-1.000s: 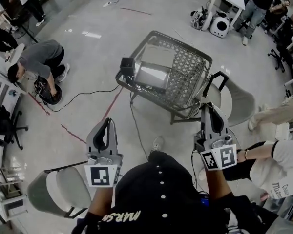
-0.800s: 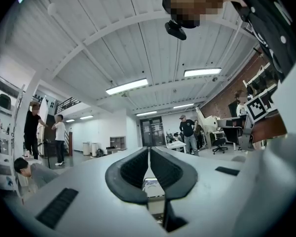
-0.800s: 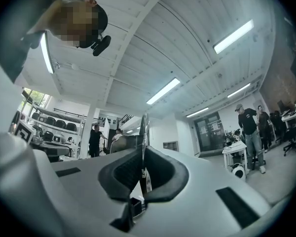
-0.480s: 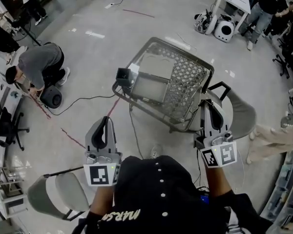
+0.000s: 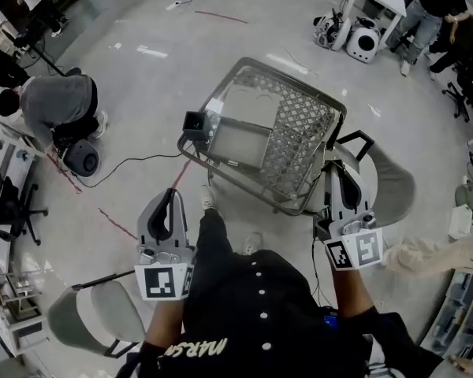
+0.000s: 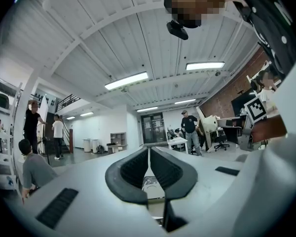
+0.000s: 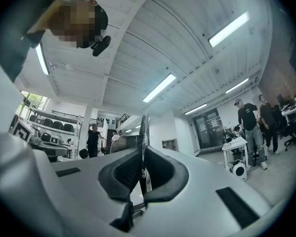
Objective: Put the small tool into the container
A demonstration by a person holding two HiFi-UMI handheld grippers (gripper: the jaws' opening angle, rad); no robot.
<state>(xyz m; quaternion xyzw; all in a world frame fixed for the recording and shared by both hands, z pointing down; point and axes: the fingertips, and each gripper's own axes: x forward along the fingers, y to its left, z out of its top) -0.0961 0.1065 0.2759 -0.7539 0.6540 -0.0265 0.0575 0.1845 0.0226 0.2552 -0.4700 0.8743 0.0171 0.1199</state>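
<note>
Overhead, from the head view, the left claw [image 5: 172, 197] and the right claw [image 5: 337, 170] are both held up in front of the person, pointing toward a wire cart [image 5: 299, 128] that stands on the open floor [image 5: 142, 93]. A pale box [image 5: 238, 140] lies inside the cart and a black cube [image 5: 195, 122] sits at its near-left corner. The cart is probably the container, though the box could be. The tool itself is too thin to pick out from here.

Next, the left gripper view shows the left claw [image 6: 149, 151] with its pads pressed together and nothing between them.

Last, the right gripper view shows the right claw [image 7: 143, 154] closed on the small tool [image 7: 144, 130], a thin dark strip standing upright above the pads. It looks light, stiff and narrow, likely to pivot or slip in a loose pinch. The grip sits low on its shank, which seems the sound place. It should fall cleanly once the pads part over the cart.
</note>
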